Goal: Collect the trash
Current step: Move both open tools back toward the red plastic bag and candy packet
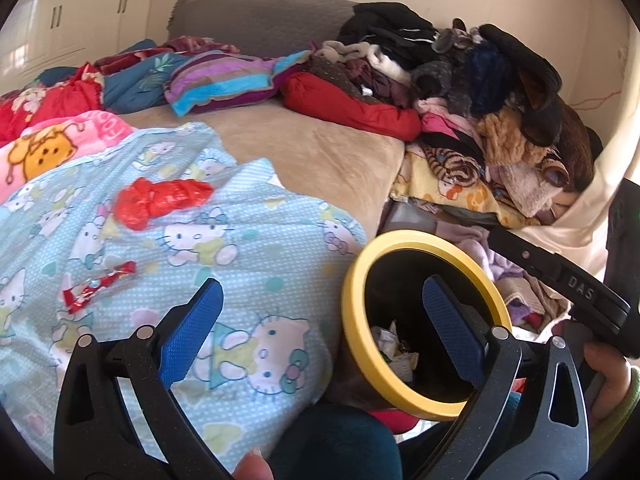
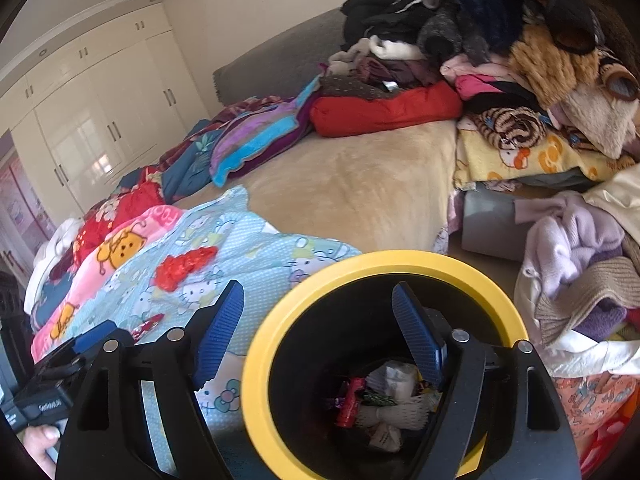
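Trash, a small red candy wrapper, was seen lying on the kitten-print blanket, long axis slanted, nearer and left of the spread, empty left gripper, while the right gripper, likewise spread and empty, was held over the yellow-rimmed bin.

My bin stands at the lower right of the frame, wrappers inside it. Left of it, on the quilt, lie a crumpled bag and, nearer me, a wrapper. Behind, at upper right, clothes pile up.
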Action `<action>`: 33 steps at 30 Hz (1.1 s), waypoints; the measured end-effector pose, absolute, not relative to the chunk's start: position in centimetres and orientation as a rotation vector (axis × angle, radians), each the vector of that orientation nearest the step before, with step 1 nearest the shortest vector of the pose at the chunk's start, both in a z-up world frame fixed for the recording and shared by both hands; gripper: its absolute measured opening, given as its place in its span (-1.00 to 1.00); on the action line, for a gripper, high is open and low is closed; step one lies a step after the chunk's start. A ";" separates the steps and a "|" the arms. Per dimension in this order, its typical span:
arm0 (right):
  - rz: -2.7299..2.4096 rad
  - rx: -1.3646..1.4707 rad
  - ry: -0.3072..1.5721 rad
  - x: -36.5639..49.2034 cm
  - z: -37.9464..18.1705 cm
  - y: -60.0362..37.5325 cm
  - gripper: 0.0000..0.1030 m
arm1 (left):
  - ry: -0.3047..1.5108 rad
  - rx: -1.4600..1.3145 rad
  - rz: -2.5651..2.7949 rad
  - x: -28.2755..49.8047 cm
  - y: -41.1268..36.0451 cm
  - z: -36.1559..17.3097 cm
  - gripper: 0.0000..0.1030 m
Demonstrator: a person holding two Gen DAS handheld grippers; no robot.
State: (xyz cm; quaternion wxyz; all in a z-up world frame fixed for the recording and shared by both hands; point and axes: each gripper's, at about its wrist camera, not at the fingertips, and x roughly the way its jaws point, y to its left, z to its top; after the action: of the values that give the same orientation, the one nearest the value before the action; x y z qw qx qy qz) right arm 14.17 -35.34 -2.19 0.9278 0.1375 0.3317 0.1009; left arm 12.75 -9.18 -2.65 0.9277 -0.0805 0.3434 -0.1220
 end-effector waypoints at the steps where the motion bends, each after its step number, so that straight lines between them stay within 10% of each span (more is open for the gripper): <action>1: 0.217 0.279 0.680 14.1 -2.1 -34.9 0.44 | 0.702 -0.169 -0.244 12.7 -8.8 -2.7 0.78; 25: 0.459 0.054 0.753 21.0 -3.3 -18.3 0.44 | 0.706 -0.190 0.005 14.4 5.7 -6.9 0.77; 33: 0.492 -0.138 0.785 26.0 -6.1 -12.0 0.44 | 0.766 -0.134 -0.009 15.9 6.8 -9.2 0.46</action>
State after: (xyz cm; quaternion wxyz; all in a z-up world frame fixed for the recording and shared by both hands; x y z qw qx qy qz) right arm 25.95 -12.01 -6.05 0.8923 -0.0663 0.3784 0.2372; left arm 15.85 6.82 -9.22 0.9253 -0.0651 0.3736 -0.0046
